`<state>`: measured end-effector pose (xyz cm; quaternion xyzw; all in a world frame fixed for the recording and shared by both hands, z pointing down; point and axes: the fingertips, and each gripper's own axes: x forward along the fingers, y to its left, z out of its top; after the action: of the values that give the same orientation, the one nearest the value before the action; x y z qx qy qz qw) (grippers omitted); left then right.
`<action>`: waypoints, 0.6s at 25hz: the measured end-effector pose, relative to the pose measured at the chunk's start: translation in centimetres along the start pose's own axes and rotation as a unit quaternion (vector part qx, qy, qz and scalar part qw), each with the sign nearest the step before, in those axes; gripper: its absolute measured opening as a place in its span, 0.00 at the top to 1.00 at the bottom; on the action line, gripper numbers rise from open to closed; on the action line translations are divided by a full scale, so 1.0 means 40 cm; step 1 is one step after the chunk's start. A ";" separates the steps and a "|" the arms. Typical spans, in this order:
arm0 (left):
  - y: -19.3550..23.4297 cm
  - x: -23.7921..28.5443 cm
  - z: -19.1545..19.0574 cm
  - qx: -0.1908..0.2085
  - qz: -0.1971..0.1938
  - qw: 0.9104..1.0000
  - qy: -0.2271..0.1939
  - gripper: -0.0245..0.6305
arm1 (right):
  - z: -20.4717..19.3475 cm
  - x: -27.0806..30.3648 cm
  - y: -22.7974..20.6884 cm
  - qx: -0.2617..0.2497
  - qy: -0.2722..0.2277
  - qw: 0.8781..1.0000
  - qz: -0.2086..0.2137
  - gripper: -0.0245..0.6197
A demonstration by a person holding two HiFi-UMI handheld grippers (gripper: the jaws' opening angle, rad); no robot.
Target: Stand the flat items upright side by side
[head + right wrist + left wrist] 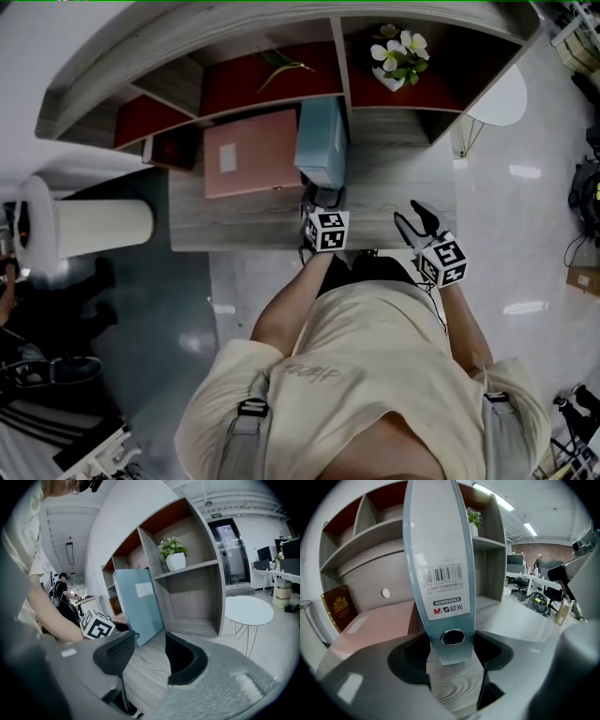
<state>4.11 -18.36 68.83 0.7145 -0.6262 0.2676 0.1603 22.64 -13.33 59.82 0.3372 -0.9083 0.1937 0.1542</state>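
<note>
Nearest the head camera was the person's cream shirt point(375, 375), its chest print too blurred to read, and past it both grippers reached toward the shelf point(281, 37) on the desk point(394, 187). The left gripper point(325, 200) point(452, 645) was clamped across the foot of the blue binder's point(322, 141) point(438, 550) point(138, 604) spine, one pad on each side, just below the metal finger ring. The binder stood on its lower edge before the shelf's central divider. Its spine faced the person with its long axis running up, and its covers ran back toward the shelf. In the right gripper view it leaned slightly off vertical. The spine label carried a barcode, the code "ADM945X3" and the brand "M&G" followed by Chinese characters; the small print above the barcode could not be read. A plain white label sat on the cover. The right gripper point(417, 214) point(150, 648) hung before the shelf's right bay, jaws apart with only bare desk between them. A pink folder point(251, 153) point(370, 625) lay flat before the bay left of the divider, with a pale blank label. A dark red book point(336, 606) with a gold emblem stood at the shelf's left end. A potted plant point(398, 56) point(174, 555) sat in the right bay.
</note>
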 end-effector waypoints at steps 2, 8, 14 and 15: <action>0.002 0.024 0.013 0.006 -0.005 1.000 0.005 0.49 | -0.004 -0.001 -0.009 0.003 0.003 1.000 -0.005 0.64; -0.019 0.070 0.017 0.033 -0.028 0.999 0.024 0.52 | -0.016 -0.002 -0.036 0.017 0.011 1.000 -0.017 0.64; -0.041 0.083 0.038 0.018 -0.045 0.998 0.029 0.52 | -0.010 0.018 -0.078 0.033 0.015 0.999 -0.020 0.64; -0.043 0.085 0.038 0.017 -0.047 0.998 0.030 0.52 | -0.007 0.024 -0.081 0.036 0.015 0.999 -0.018 0.64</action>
<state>6.34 -21.71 69.77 0.7376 -0.5819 0.2919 0.1793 24.16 -16.00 61.28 0.3562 -0.8920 0.2286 0.1586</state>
